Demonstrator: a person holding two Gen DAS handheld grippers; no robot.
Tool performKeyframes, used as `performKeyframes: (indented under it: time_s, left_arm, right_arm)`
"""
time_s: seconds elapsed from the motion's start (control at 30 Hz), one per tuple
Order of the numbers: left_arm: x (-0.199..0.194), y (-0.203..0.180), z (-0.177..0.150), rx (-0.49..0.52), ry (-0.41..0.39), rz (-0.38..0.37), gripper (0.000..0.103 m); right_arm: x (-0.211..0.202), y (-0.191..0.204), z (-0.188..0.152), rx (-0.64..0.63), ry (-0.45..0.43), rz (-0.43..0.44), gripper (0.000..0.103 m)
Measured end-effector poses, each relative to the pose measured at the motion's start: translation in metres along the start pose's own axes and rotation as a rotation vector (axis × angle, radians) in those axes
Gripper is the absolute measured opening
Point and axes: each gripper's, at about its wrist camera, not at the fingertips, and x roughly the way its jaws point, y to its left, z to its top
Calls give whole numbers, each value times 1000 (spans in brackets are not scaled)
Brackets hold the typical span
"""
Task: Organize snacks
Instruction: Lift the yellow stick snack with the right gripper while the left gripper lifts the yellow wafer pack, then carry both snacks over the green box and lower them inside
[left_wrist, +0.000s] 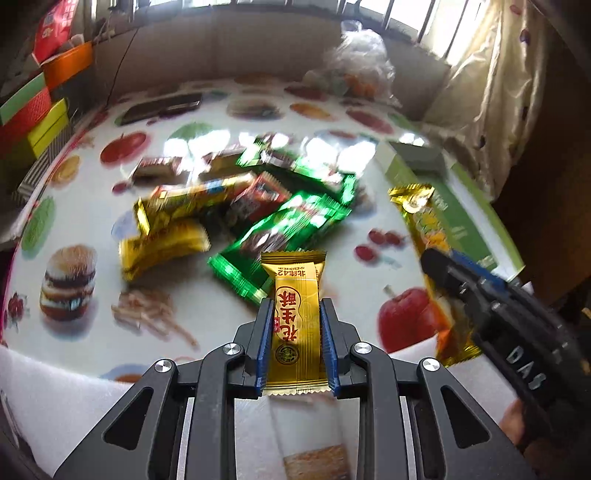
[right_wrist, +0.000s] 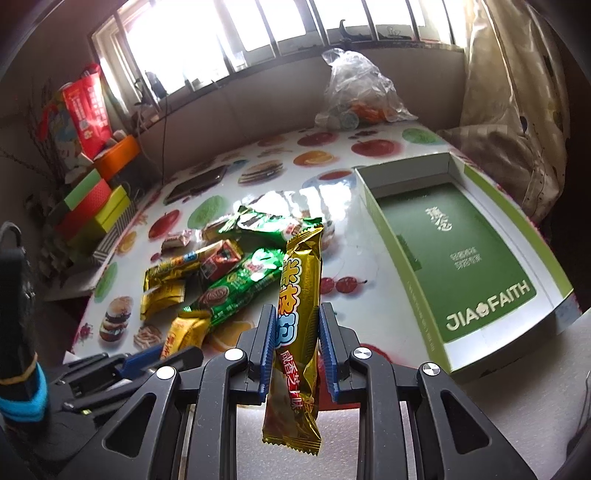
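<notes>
The left gripper (left_wrist: 293, 317) is held low over the near edge of the table (left_wrist: 221, 302), pointed forward toward a pile of snacks (left_wrist: 243, 206), and its jaws are pinched on a small yellow packet (left_wrist: 295, 325) that is printed with red characters and lies lengthwise between the blue pads (left_wrist: 263, 343). The right gripper (right_wrist: 297, 325) is held higher and angled down toward the table's near right part, and its jaws are clamped on a long golden bar (right_wrist: 297, 325) that is kept nearly upright, one crimped end above the fingertips and the other hanging below them. In the left wrist view the right gripper (left_wrist: 476, 291) is seen from the side at the right edge, with the golden bar (left_wrist: 424, 236) slanting across a green box (left_wrist: 458, 221); the scene there is blurred, so the box's inside cannot be read. In the right wrist view the box (right_wrist: 461, 251) is shown sharply as a shallow open tray with white walls and a green floor lettered "JIA FAITH", set on the table's right side, apart from the pile (right_wrist: 229, 266). The left gripper (right_wrist: 147, 360) is caught only in that view's lower left corner, with the yellow packet (right_wrist: 183, 334) at its tip. A clear plastic bag (right_wrist: 354, 92) at the table's far edge and stacked coloured boxes (right_wrist: 96, 206) at the left are seen in both views, though more clearly in the right wrist one.
</notes>
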Motion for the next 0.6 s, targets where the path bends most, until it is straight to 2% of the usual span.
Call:
performKeyframes:
  time_s: [0.3, 0.6]
  left_arm:
    - [-5, -31, 35, 57, -49, -85, 25]
    - [9, -68, 58, 111, -30, -162, 25]
  right_arm:
    - [-17, -17, 22, 21, -34, -45, 22]
    - [-23, -47, 36, 58, -36, -107, 22]
